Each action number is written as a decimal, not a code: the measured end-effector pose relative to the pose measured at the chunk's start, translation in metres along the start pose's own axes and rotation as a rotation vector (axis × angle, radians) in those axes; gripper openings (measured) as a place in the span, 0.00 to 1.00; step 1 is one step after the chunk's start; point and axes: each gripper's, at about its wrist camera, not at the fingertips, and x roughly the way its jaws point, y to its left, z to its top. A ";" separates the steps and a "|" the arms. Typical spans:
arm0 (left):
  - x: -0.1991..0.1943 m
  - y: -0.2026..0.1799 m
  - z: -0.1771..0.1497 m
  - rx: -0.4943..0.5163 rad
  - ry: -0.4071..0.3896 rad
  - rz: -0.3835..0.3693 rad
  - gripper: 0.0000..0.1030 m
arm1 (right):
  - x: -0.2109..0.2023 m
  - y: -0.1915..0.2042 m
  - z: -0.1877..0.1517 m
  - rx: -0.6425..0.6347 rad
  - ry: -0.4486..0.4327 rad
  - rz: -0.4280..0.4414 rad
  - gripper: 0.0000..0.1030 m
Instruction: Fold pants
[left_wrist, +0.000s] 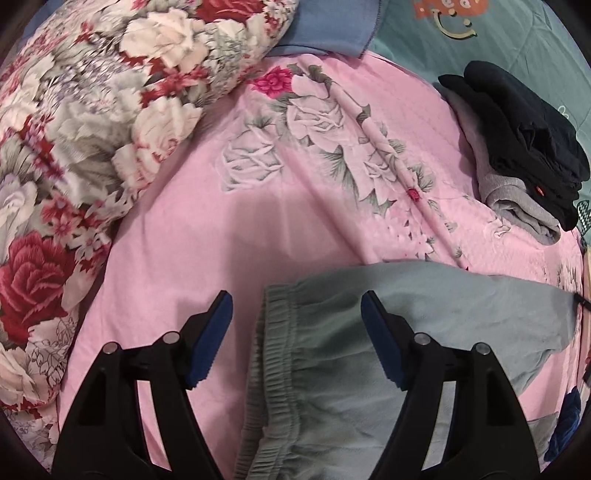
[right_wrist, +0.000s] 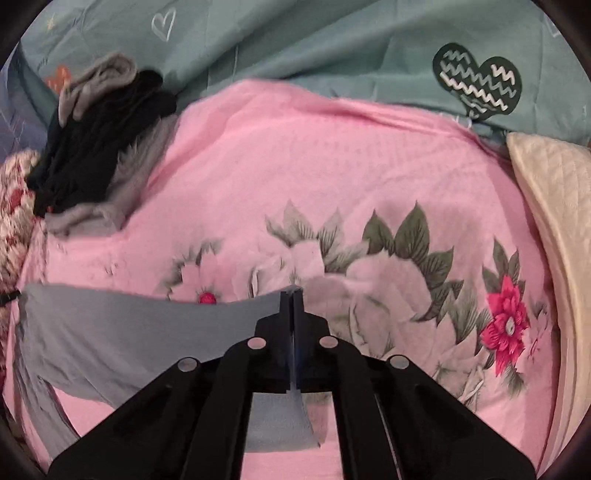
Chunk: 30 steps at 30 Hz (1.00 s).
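Left hand-held gripper (left_wrist: 295, 332) gapes wide, empty, above the elastic waistband of the grey-blue cotton pants (left_wrist: 332, 369). Right hand-held gripper (right_wrist: 291, 295) is clamped tight on their edge (right_wrist: 129, 332), centre frame.

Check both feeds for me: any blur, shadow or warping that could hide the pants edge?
Left wrist view: sharp at centre, a soft shadow on the pink sheet beyond the open left claw, and fisheye bending at the rim; the waistband of the pants reads clearly. Right wrist view: motion-smeared throughout, so the pants edge at the shut right claw looks soft.
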 end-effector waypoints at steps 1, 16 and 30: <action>0.001 -0.004 0.002 0.007 -0.006 0.007 0.71 | -0.003 -0.004 0.010 0.036 -0.022 0.006 0.01; -0.015 -0.027 -0.002 0.030 -0.039 -0.030 0.72 | -0.009 -0.009 -0.026 -0.038 0.025 -0.061 0.42; -0.033 -0.047 -0.015 0.061 -0.044 -0.034 0.74 | 0.019 -0.016 0.004 0.090 -0.023 0.113 0.41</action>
